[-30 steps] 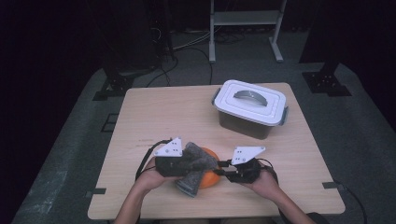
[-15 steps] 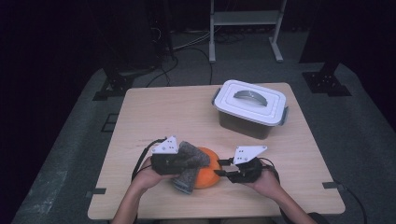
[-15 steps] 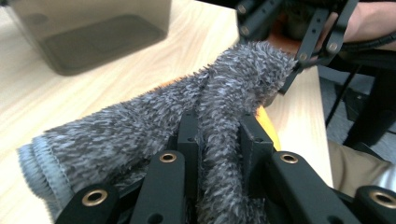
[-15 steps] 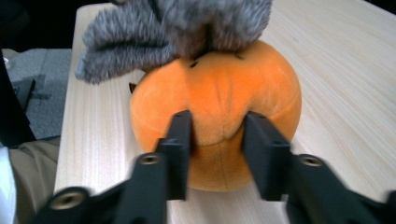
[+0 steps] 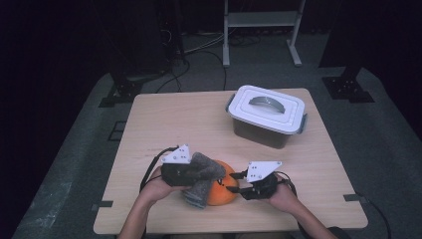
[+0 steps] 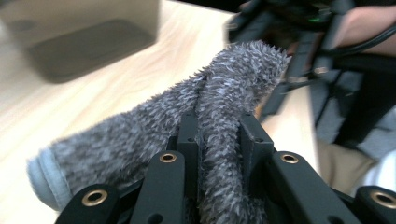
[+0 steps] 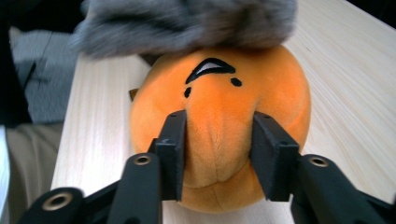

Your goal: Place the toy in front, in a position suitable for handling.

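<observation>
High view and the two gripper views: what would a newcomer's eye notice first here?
First, the bright orange plush toy at the near edge of the table, pinched by the right tool, whose jaws have just been closing on it. Next, the fuzzy grey sock clamped in the left tool and draped over the toy's top. Farther back on the right stands a white lidded box.

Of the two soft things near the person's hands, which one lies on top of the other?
The grey fuzzy sock, pinched in the left gripper, lies over the orange plush toy, which rests on the table.
</observation>
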`<action>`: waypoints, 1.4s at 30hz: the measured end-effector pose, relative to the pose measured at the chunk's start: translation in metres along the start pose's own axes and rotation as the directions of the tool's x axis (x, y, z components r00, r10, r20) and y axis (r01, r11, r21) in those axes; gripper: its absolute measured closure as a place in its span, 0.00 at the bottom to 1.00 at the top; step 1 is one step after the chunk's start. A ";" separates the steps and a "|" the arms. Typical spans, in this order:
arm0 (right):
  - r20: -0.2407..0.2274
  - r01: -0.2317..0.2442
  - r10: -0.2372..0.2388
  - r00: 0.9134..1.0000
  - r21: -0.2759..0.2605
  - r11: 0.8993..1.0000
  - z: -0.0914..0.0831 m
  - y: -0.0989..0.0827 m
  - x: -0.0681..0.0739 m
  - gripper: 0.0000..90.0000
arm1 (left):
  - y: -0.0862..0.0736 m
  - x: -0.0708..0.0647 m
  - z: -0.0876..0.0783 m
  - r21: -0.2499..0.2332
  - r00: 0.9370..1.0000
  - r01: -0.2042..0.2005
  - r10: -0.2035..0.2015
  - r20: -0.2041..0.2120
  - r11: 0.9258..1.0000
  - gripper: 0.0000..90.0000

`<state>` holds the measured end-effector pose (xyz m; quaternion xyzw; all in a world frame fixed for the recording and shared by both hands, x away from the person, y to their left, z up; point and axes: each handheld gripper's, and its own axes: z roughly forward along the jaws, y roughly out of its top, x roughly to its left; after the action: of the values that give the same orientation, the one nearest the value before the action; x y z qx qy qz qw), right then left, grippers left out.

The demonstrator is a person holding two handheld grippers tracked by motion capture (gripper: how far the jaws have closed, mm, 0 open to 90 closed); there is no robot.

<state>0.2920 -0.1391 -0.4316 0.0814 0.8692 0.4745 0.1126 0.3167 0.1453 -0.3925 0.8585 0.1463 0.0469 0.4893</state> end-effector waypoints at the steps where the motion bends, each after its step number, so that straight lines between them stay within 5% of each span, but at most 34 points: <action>1: -0.003 0.021 -0.021 1.000 0.007 1.000 -0.001 0.001 0.001 0.66 | -0.002 0.001 -0.001 -0.002 1.000 0.008 -0.008 -0.002 1.000 0.82; 4: -0.017 0.034 -0.034 0.999 0.020 0.999 -0.005 0.001 -0.001 0.68 | -0.007 0.003 -0.001 0.007 1.000 0.013 -0.013 0.008 1.000 0.82; 11: -0.037 -0.042 0.042 0.998 0.024 0.999 -0.012 -0.007 -0.012 0.68 | -0.015 0.001 0.005 0.016 0.994 0.045 -0.047 0.100 0.999 0.82; 12: -0.050 -0.051 0.052 0.997 0.019 0.998 -0.012 -0.008 -0.013 0.64 | -0.015 -0.001 0.007 0.021 0.992 0.040 -0.043 0.116 0.999 0.82; 13: -0.112 -0.105 0.104 0.988 0.004 0.995 -0.013 -0.008 -0.014 0.55 | -0.016 -0.002 0.009 0.029 0.990 0.035 -0.038 0.134 0.999 0.82; 17: -0.113 -0.135 0.129 0.985 -0.046 0.990 -0.013 -0.001 -0.012 0.41 | -0.017 -0.001 0.009 0.031 0.989 0.038 -0.042 0.143 0.999 0.82; 20: -0.085 -0.143 0.140 0.986 -0.025 0.989 -0.003 0.000 -0.011 0.39 | -0.016 -0.003 0.010 0.040 0.988 0.028 -0.034 0.154 0.999 0.82; 23: -0.073 -0.163 0.161 0.984 -0.022 0.986 0.002 -0.002 -0.010 0.43 | -0.016 -0.002 0.009 0.036 0.990 0.031 -0.036 0.139 0.999 0.81; 26: -0.053 -0.184 0.183 0.982 -0.013 0.983 0.002 -0.003 -0.009 0.57 | -0.013 0.001 0.004 0.004 0.996 0.024 -0.024 0.091 1.000 0.81; 30: -0.059 -0.121 0.122 0.991 0.012 0.993 -0.003 0.001 -0.005 0.68 | -0.009 0.003 -0.004 -0.020 0.999 0.031 -0.031 0.018 0.999 0.81; 34: -0.071 -0.074 0.076 0.995 0.034 0.997 -0.012 0.002 -0.005 0.71 | -0.012 0.003 -0.002 -0.027 0.998 0.045 -0.044 0.035 0.999 0.81; 40: -0.134 -0.198 0.192 0.972 -0.032 0.980 -0.017 -0.001 -0.015 0.48 | -0.015 0.000 0.004 0.013 0.995 0.029 -0.031 0.093 0.999 0.81; 42: -0.121 -0.233 0.227 0.966 -0.036 0.972 -0.016 0.002 -0.017 0.41 | -0.015 -0.002 0.004 0.016 0.993 0.028 -0.029 0.113 0.999 0.81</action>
<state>0.3039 -0.1552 -0.4199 0.1510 0.8470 0.5096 0.0080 0.3127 0.1482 -0.4072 0.8611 0.1308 -0.0099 0.4913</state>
